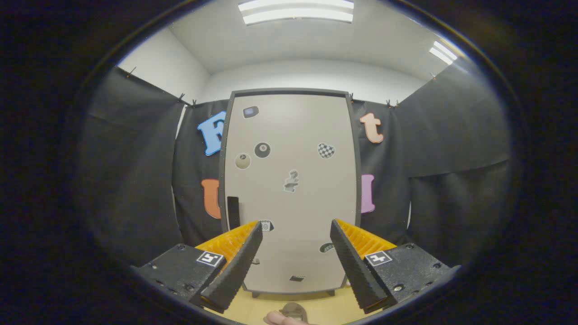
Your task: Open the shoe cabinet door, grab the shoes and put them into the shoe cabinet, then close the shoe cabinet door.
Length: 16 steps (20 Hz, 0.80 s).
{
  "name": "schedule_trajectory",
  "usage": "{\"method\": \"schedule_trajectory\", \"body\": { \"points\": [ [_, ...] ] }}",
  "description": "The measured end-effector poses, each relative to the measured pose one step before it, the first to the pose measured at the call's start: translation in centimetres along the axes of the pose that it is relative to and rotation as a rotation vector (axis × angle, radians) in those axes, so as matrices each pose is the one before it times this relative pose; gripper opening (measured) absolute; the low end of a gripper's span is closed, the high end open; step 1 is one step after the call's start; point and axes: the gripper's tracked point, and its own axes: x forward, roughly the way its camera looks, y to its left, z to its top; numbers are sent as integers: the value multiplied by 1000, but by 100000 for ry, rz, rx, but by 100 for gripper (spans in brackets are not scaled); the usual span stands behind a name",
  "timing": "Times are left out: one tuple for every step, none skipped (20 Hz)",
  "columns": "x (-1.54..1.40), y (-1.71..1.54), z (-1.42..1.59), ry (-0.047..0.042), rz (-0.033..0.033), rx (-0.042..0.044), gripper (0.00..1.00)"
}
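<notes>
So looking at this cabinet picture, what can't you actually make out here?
- Inside of the shoe cabinet: hidden by its shut door, gripper view.
- The shoe on the floor: cut off by the view's lower edge, between the open gripper fingers.
- Stickers on the door: too small to tell in detail.
- The dark handle at the door's left edge: its shape is unclear.

I read an 8 on the black billiard-ball sticker (262, 150) on the shoe cabinet door (291, 212). I can't make out the other stickers.

Cloth-walled test booth (135, 180), ceiling striplights (295, 11)
</notes>
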Motion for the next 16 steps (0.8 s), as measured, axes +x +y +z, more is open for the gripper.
{"method": "schedule_trajectory", "body": {
  "points": [
    [797, 756, -283, 914, 2532, 483, 99],
    [972, 943, -199, 319, 2662, -194, 99],
    [1147, 932, -173, 154, 2548, -855, 99],
    [1243, 968, -368, 1195, 2726, -1588, 98],
    [981, 761, -375, 746, 1827, -607, 99],
    [1313, 1168, -179, 592, 3061, -360, 99],
    [1196, 1147, -289, 229, 3083, -260, 99],
    [1243, 903, -214, 404, 1878, -327, 99],
    [1179, 697, -528, 803, 380, -206, 99],
    [1194, 429, -426, 662, -592, 151, 99],
    [1100, 421, -499, 793, -1113, 891, 99],
    [1132, 389, -480, 822, -761, 1199, 99],
    [1105, 343, -671, 1774, -924, 402, 99],
    [1099, 190, -249, 39, -775, -127, 99],
    [1031, 147, -162, -252, -963, -577, 99],
    [1090, -155, -122, -91, -1938, -895, 98]
  ]
}}
